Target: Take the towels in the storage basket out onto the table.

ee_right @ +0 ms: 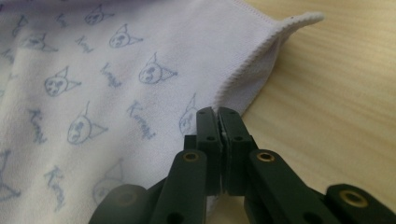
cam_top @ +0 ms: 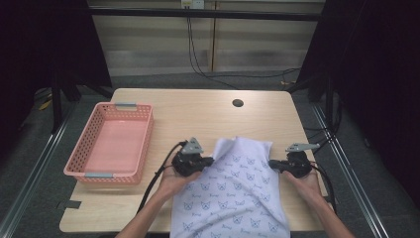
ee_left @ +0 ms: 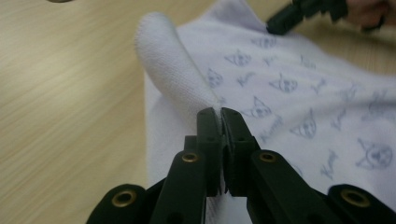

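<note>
- White printed cloth (cam_top: 233, 188) lies on the wooden table (cam_top: 198, 114) in the high view, its near end hanging over the front edge. The left gripper (cam_top: 210, 160) pinches its left side and the right gripper (cam_top: 272, 163) its right side, so the cloth spans between them. An uneven pull could drag the cloth askew or off the table. A pink basket (cam_top: 110, 144) stands well apart to the left.
- In the left gripper view the jaws are pressed together on a raised fold of the cloth (ee_left: 177, 79), which rises straight ahead of the tips. The bite looks thin, so a quick lift might slip it free.
- In the right gripper view the jaws are clamped on the hemmed edge of the cloth (ee_right: 243, 79). The fabric spreads ahead and to the left, and the corner curls up beyond the tips. The hold sits close to the hem, so a tug could pull it out.
</note>
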### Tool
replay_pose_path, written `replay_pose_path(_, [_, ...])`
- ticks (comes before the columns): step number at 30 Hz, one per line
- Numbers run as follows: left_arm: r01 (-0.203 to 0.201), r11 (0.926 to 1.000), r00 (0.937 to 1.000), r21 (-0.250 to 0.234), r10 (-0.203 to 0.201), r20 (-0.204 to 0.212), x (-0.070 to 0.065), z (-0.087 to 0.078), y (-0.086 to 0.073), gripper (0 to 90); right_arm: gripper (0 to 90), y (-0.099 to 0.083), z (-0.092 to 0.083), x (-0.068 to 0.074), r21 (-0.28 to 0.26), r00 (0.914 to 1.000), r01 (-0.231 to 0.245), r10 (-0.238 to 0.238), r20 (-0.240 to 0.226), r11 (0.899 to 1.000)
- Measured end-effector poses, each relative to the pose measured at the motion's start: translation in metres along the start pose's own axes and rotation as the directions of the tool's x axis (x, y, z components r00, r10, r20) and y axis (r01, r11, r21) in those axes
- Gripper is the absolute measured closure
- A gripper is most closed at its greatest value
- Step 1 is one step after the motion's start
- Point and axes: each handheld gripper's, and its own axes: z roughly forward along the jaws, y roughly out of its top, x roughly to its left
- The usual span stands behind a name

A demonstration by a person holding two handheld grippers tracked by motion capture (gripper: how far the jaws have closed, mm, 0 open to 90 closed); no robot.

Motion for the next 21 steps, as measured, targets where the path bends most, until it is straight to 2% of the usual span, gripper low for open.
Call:
replay_pose_path(1, [-0.017,0.9996,0.9989,0.024,0.016,0.045,-0.009,0.005,-0.001,87.1,87.6,-0.002,-0.002,0.001,0.004,1.0000,0.001,-0.001,-0.002,1.000])
replay_pose_path(2, [-0.043,0.9975,0.9973,0.055,0.040,0.062,-0.015,0.008,-0.003,86.8,87.3,-0.005,-0.005,0.004,0.012,1.0000,-0.004,0.004,-0.003,1.000])
replay_pose_path(3, [-0.050,0.9962,0.9960,0.072,0.044,0.077,-0.022,0.011,-0.005,86.1,87.2,-0.008,-0.008,0.005,0.010,0.9999,-0.012,0.012,-0.007,1.000])
replay_pose_path(5, [-0.088,0.9898,0.9895,0.112,0.074,0.124,-0.030,0.012,-0.007,81.0,85.3,-0.015,-0.015,0.007,0.020,0.9999,-0.013,0.014,-0.007,1.000])
replay_pose_path(6, [-0.083,0.9899,0.9888,0.115,0.067,0.133,-0.032,0.010,-0.008,77.4,84.2,-0.018,-0.019,0.008,0.027,0.9998,-0.018,0.018,0.001,0.999])
replay_pose_path(9, [-0.039,0.9976,0.9865,0.058,0.029,0.161,-0.025,0.004,-0.004,69.3,76.0,-0.024,-0.026,0.006,0.018,0.9995,-0.024,0.024,0.022,1.000])
replay_pose_path(10, [-0.018,0.9989,0.9883,0.044,0.011,0.152,-0.021,0.003,-0.001,66.6,75.1,-0.024,-0.028,0.005,0.009,0.9992,-0.028,0.027,0.028,1.000])
replay_pose_path(11, [0.008,0.9996,0.9924,0.027,-0.011,0.123,-0.017,0.002,0.002,66.1,72.9,-0.022,-0.029,0.003,-0.007,0.9989,-0.032,0.032,0.033,0.999])
replay_pose_path(13, [0.035,0.9993,0.9933,0.011,-0.036,0.109,-0.009,0.007,0.004,70.5,68.7,-0.016,-0.030,0.000,-0.036,0.9983,-0.026,0.028,0.051,0.999])
replay_pose_path(14, [0.048,0.9987,0.9935,0.018,-0.050,0.102,-0.006,0.012,0.005,70.2,67.9,-0.013,-0.030,-0.002,-0.049,0.9982,-0.028,0.030,0.051,0.998])
replay_pose_path(15, [0.064,0.9975,0.9915,0.031,-0.067,0.112,-0.002,0.020,0.005,69.1,66.8,-0.010,-0.028,-0.004,-0.057,0.9980,-0.030,0.033,0.054,0.998])
replay_pose_path(17, [0.066,0.9966,0.9901,0.050,-0.071,0.121,0.000,0.032,0.005,62.5,62.6,-0.004,-0.022,-0.010,-0.053,0.9967,-0.022,0.027,0.077,0.998])
replay_pose_path(18, [0.061,0.9972,0.9898,0.043,-0.066,0.127,0.000,0.037,0.005,60.9,61.8,-0.003,-0.020,-0.012,-0.055,0.9962,-0.021,0.025,0.083,0.998])
replay_pose_path(19, [0.065,0.9968,0.9859,0.046,-0.071,0.151,-0.001,0.042,0.006,59.2,60.4,-0.001,-0.018,-0.014,-0.055,0.9960,-0.021,0.025,0.086,0.998])
replay_pose_path(21, [0.047,0.9976,0.9839,0.051,-0.055,0.170,-0.005,0.049,0.005,55.5,55.3,0.001,-0.014,-0.021,-0.061,0.9948,-0.019,0.025,0.099,0.998])
